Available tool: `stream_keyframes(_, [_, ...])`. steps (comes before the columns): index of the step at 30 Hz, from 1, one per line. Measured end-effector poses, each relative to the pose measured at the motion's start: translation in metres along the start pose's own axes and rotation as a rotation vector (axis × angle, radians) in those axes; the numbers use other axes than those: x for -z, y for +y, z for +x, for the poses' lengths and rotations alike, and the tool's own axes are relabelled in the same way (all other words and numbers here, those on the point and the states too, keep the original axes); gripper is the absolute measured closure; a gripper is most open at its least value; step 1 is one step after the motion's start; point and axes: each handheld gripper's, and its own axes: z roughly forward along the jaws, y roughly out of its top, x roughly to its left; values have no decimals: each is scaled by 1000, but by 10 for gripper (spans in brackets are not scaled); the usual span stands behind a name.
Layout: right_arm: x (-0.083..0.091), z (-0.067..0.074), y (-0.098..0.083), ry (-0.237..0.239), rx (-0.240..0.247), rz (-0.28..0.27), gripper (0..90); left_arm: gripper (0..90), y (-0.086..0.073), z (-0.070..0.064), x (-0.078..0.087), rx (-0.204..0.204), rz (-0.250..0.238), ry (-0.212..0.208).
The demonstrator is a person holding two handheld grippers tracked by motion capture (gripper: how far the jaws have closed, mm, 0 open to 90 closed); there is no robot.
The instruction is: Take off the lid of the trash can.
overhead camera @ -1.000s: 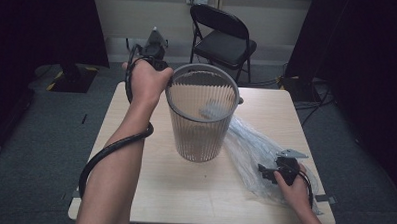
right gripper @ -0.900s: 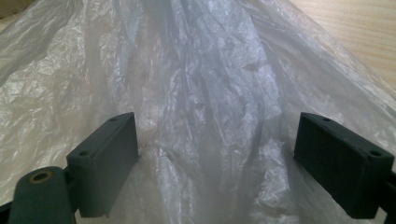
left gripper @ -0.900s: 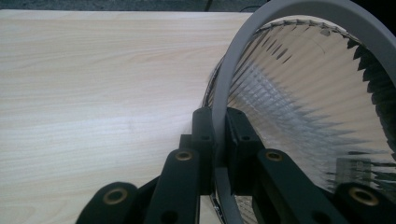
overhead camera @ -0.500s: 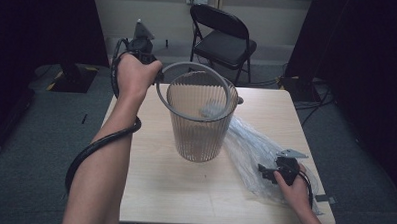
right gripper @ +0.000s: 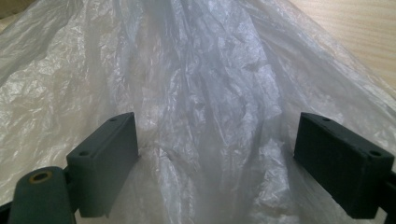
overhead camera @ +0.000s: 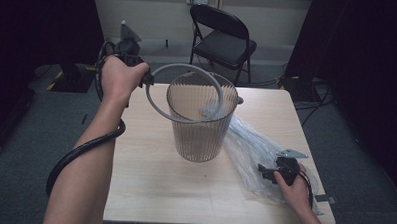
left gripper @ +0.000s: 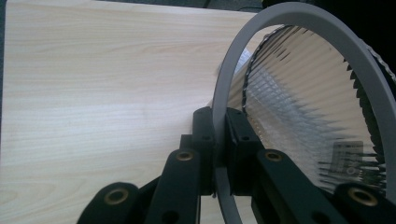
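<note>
A grey plastic ring (overhead camera: 157, 104) hangs tilted over the left rim of the ribbed translucent bin (overhead camera: 201, 129), which stands upright in the middle of the wooden table (overhead camera: 149, 180). My left gripper (overhead camera: 146, 80) is shut on the ring's left edge; up close its jaws pinch the grey band (left gripper: 327, 37) at the left gripper (left gripper: 218, 126), with the bin's wall (left gripper: 303, 116) behind. A crumpled clear plastic bag (overhead camera: 250, 146) trails from the bin to the right. My right gripper (overhead camera: 264, 174) rests at its near end, open, with the bag (right gripper: 210, 93) lying between the right gripper's (right gripper: 217, 154) spread pads.
A black folding chair (overhead camera: 224, 38) stands beyond the table's far edge. A thick black cable loops down from the left forearm past the table's left side. Bare tabletop (left gripper: 93, 93) lies left and in front of the bin. Dark curtains flank the room.
The left hand has carried the grey ring to the left and slightly up, so it now hangs off the bin's left side instead of sitting around the rim. The right hand has stayed put.
</note>
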Motion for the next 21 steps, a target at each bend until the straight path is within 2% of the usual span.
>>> stream_keyframes(10, [0, 0, 0, 0, 0, 0, 128, 841, -12, 24, 13, 30, 4, -6])
stream_keyframes(15, [0, 0, 0, 0, 0, 0, 128, 841, -15, 35, 22, 41, -3, 4])
stream_keyframes(18, [0, 0, 0, 0, -1, 0, 128, 841, -17, 44, 27, 56, -10, -12])
stream_keyframes(21, [0, 0, 0, 0, -1, 0, 128, 841, -19, 48, 30, 51, -7, 7])
